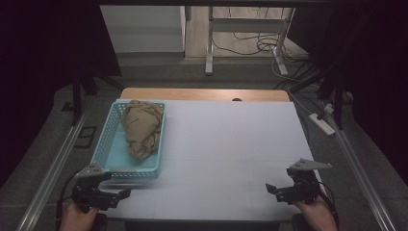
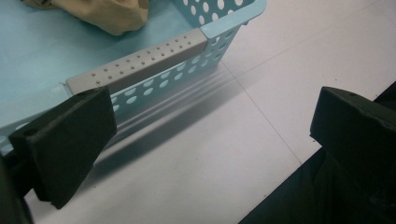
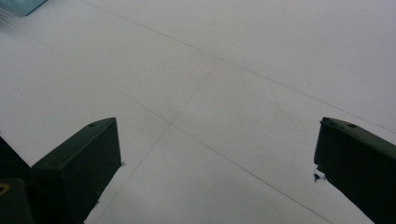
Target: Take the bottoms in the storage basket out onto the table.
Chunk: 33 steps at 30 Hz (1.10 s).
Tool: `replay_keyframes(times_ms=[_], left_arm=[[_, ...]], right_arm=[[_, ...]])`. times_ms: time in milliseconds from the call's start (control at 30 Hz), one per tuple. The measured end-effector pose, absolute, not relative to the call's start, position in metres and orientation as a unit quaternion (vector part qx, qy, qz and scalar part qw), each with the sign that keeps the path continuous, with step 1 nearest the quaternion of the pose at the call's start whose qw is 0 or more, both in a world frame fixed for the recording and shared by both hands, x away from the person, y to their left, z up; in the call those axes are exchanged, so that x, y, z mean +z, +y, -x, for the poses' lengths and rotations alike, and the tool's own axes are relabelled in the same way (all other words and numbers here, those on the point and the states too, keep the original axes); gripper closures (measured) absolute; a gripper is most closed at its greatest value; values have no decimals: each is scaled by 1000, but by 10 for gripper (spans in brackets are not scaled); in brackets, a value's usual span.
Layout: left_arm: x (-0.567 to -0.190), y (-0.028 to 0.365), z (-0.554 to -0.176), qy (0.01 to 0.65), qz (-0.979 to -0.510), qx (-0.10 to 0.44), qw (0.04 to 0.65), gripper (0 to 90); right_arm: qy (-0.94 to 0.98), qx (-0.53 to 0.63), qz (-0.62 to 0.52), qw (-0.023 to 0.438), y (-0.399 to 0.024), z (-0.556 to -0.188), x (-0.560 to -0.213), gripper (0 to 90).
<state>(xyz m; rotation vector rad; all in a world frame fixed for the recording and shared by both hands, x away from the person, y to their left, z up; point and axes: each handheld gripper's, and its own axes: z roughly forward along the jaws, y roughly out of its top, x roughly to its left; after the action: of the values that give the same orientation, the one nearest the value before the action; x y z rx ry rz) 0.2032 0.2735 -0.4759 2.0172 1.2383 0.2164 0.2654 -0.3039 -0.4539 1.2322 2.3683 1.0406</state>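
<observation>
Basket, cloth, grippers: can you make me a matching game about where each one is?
Things:
1. tan cloth
2. blue basket
3. left gripper
4. right gripper

Places:
A. near right corner of the white table, jaws open
B. inside the basket
C. left side of the table
D. just in front of the basket, jaws open

Pairs: 1-B, 2-C, 3-D, 4-A

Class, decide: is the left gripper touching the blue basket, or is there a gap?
Apart. In the left gripper view the left gripper has its jaws wide open, and bare white table shows between them and the blue basket.
</observation>
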Motion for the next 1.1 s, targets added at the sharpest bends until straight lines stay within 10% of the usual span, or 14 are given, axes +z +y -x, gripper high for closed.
replay_keyframes(times_ms=[1100], left_arm=[[-474, 273, -203, 468, -785, 88, 397, 1]], right_arm=[[828, 343, -421, 138, -300, -266, -455, 8]])
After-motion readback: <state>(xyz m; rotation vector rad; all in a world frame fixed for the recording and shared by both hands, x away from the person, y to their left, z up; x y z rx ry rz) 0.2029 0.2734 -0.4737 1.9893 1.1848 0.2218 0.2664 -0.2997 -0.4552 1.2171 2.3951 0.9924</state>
